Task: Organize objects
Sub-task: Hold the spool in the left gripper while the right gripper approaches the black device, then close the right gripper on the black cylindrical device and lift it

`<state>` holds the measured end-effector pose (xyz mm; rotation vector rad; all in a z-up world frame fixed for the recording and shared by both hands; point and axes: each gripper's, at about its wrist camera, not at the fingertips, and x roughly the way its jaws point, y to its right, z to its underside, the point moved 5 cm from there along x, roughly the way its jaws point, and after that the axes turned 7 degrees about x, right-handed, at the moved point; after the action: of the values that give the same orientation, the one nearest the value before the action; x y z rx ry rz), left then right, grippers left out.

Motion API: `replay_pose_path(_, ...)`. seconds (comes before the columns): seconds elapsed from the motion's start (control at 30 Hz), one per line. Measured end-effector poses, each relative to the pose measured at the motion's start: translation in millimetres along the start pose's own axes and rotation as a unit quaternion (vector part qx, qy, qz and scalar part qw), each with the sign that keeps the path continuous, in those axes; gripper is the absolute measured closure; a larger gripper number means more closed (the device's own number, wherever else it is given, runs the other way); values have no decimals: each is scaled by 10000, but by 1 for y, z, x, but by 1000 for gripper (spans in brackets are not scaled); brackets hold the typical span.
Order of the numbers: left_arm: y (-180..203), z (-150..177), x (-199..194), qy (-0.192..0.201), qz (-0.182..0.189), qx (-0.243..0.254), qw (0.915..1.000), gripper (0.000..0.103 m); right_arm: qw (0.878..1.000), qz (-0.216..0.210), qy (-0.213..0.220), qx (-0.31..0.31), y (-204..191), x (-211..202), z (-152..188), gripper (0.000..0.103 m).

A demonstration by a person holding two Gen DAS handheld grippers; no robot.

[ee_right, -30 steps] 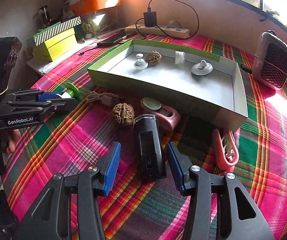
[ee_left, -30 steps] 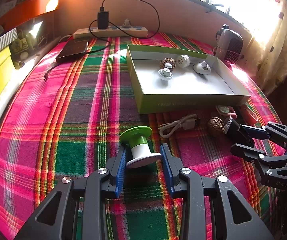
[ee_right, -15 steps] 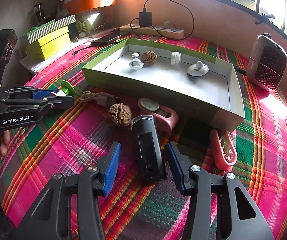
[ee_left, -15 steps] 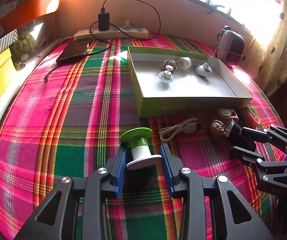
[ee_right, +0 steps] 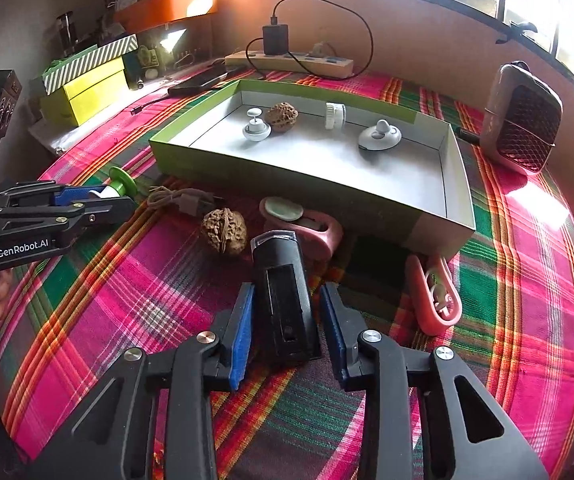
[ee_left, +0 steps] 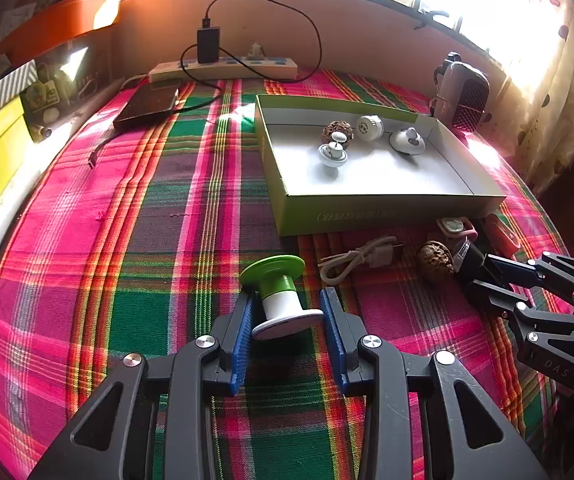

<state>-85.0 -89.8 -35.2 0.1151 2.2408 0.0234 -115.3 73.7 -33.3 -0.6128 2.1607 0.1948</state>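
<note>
Right wrist view: right gripper [ee_right: 287,322] has just been closing around a stiff, smooth black device [ee_right: 285,300], gaps remaining; best gripped mid-body.

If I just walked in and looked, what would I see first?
Probably the bright pink and green checked cloth covering the whole table. Next, the two black grippers near the front: the left gripper sits around a green and white spool lying on its side, and the right gripper has just been closing around a black gadget. Behind them sits a big green box with small white things inside.
</note>
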Motion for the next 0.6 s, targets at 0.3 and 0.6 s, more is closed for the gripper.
replay_pose_path(0.3,0,0,0,6,-14,10,10000,72,10000,-1,10,-19,-2,0,0,74)
replay_pose_path(0.6,0,0,0,7,-20,15,10000,72,10000,12,12,-23,-2,-1,0,74)
